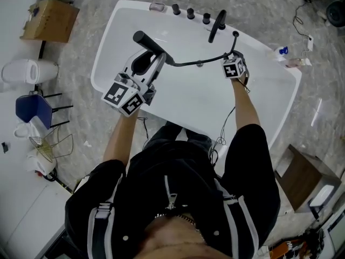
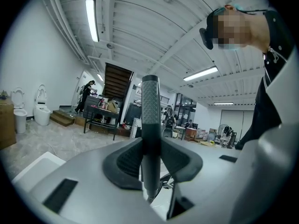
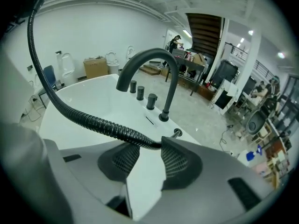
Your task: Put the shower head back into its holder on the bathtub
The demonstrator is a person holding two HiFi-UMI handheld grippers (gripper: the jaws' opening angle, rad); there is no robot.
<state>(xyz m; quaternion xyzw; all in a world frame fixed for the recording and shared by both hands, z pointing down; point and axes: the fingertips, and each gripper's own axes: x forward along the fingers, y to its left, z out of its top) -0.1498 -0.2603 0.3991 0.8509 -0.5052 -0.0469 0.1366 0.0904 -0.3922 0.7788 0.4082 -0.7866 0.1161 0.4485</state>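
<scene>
Holding the shower head (image 1: 150, 43) up over the bathtub (image 1: 102, 63), the left claw (image 1: 146, 69) is clamped tight on its thin black handle. In the left gripper view the handle stands straight up between the two pads, and both pads press on it. The shower head is in the air, not in its holder.

The right claw (image 1: 235, 55) is near the far rim, by the tall black faucet (image 1: 217, 26). Its jaws are apart and grip nothing. The ribbed black hose (image 3: 79, 115) only lies across the tips and touches the right pad. White tub shows in the gap between the pads.

A small round fitting (image 3: 176, 133) sits on the rim just past the right claw. It looks like the holder, but it is too small to be sure.

Things could go wrong from here. The hose is loose at the right claw, so it could slide off and swing. A swinging hose could pull on the shower head and twist it in the left claw. The handle is thin and round, so it could turn or slip if the pull is strong. If it drops, it could bang the tub.

The hose also hangs in a long curve close to the faucet and the knobs (image 1: 190, 13). It could catch on them and stop the shower head short of the holder.
</scene>
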